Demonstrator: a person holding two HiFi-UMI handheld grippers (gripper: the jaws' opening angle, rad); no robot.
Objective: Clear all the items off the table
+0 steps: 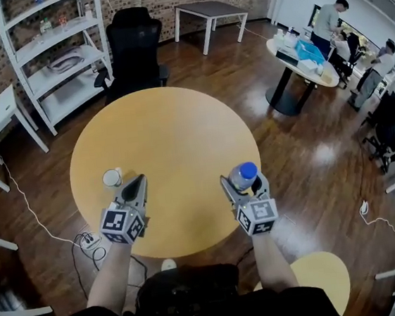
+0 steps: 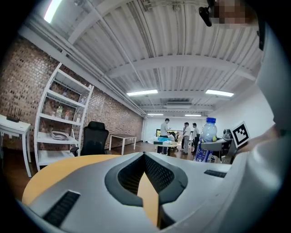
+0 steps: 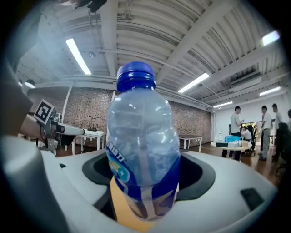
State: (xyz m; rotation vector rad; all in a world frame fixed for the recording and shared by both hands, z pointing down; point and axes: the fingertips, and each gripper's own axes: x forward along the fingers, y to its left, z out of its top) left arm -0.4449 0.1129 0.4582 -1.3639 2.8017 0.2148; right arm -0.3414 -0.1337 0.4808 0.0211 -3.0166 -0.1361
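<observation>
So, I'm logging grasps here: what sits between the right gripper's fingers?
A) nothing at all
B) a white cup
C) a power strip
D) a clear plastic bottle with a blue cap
D: the right gripper view shows the right gripper clamped on an upright blue-capped plastic bottle.

Everything's bunched at the front of the round bench

The cup stands on the bench near its front-left edge, just left of the left claw. Over on the right, the bottle stands upright between the jaws of the right claw, above the bench's front edge. Behind the bench is an office chair, with a shelf unit to its left and a small table further back on the right.
</observation>
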